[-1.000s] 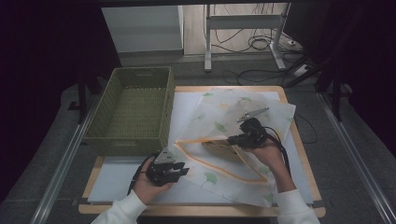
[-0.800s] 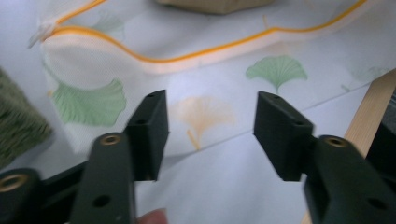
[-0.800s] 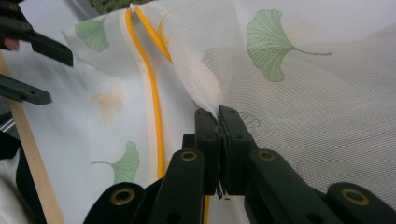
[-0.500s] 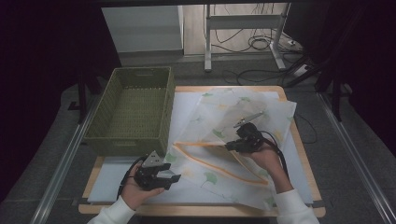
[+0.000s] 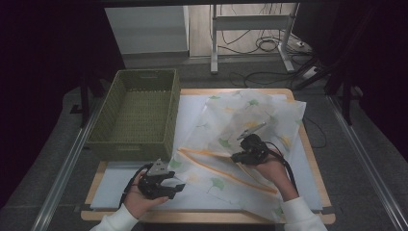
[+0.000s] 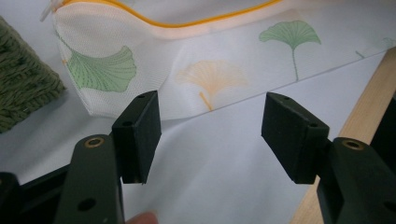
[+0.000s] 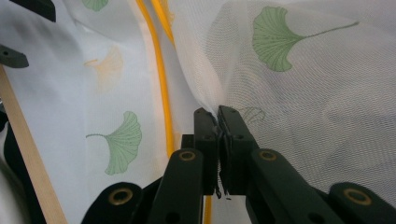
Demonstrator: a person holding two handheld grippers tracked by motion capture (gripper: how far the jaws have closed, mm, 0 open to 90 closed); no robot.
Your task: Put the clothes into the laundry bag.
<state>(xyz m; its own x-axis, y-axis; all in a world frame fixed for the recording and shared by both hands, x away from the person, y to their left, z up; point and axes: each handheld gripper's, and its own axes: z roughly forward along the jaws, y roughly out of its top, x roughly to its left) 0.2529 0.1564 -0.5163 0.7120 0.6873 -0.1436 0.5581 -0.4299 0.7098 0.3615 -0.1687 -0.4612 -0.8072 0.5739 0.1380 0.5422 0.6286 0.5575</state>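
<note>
Right gripper (image 7: 217, 112) pinches the mesh bag (image 5: 250, 125) spread on the table (image 5: 308, 159) beside a basket (image 5: 137, 113); left gripper (image 6: 210, 126), jaws apart, hovers near the bag's corner.

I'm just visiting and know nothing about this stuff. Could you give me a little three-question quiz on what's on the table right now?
1. True or false: the right gripper is pinching the mesh bag.
2. The left gripper has its jaws: A) shut on the bag, B) open and holding nothing, C) inside the basket.
3. What colour is the woven basket beside the bag?

Key: 1 true; 2 B; 3 green.
</note>
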